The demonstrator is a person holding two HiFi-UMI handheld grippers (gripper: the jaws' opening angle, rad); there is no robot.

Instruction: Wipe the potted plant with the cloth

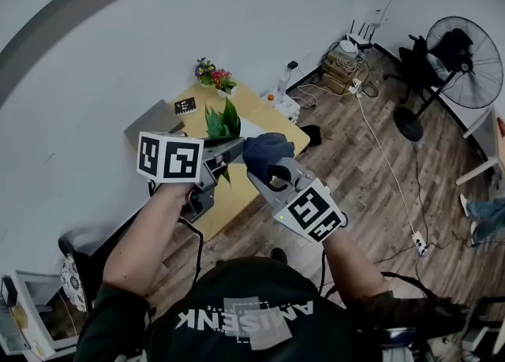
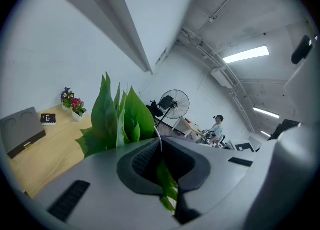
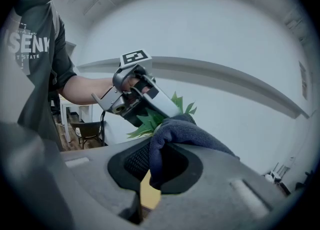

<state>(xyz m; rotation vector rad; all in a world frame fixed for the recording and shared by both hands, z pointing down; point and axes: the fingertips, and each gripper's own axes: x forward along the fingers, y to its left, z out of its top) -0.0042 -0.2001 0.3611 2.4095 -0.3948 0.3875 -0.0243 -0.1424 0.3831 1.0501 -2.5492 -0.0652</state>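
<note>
Office-like workroom. Wood-plank floor and plain white walls. A pedestal fan, a router, a trailing cable and a power strip lie about. A wooden table bears flowers. Ceiling strip lights and exposed pipes hang overhead. A person sits far off.

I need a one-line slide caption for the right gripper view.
Right tongs grip a dark blue fluffy cloth beside the green leafy plant held by the left tongs.
</note>
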